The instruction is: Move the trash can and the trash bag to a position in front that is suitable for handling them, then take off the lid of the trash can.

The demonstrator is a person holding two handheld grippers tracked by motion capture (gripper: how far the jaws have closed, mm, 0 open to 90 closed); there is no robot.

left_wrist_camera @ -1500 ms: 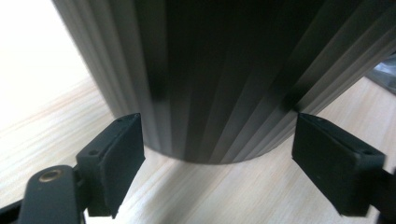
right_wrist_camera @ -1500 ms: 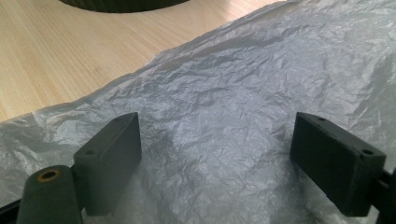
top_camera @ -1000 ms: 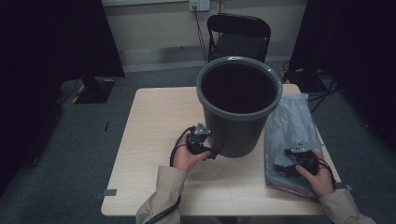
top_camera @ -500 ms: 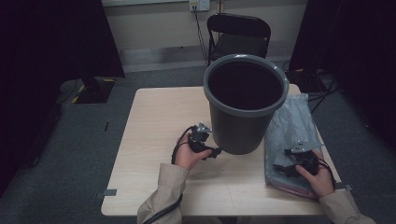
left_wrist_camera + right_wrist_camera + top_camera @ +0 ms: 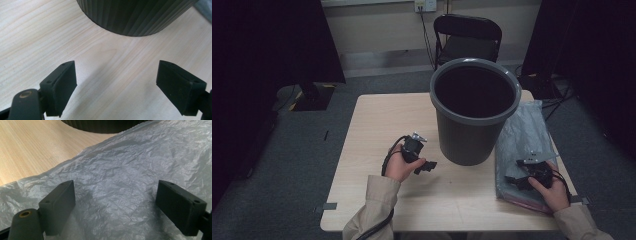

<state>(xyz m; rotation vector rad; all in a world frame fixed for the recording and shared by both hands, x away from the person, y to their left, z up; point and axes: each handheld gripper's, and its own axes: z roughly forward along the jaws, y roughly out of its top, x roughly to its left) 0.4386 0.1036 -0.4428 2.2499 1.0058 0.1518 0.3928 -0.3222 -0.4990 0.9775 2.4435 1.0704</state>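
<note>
A dark grey ribbed bucket [image 5: 474, 112] stands upright on the light wooden table [image 5: 377, 125], right of centre. Its ribbed wall [image 5: 135, 15] rises just beyond my left gripper [image 5: 116, 85], whose jaws stand wide apart with nothing between them. That left gripper [image 5: 427, 166] rests low on the table, left of the bucket's base. A crinkled grey plastic bag [image 5: 524, 135] lies flat at the table's right side. My right gripper [image 5: 516, 179] hovers over the bag's near end, open. Wrinkled bag plastic [image 5: 125, 182] lies under its empty right gripper [image 5: 116, 206].
A black folding chair [image 5: 467, 40] stands behind the table's far edge. Cables run down the back wall and across the floor at right. Dark curtains hang on both sides. Bare tabletop stretches to the left of the bucket.
The bucket has shifted toward the right and now stands a little farther from the left gripper. The left hand drew slightly back toward me. The right gripper stayed over the bag.
</note>
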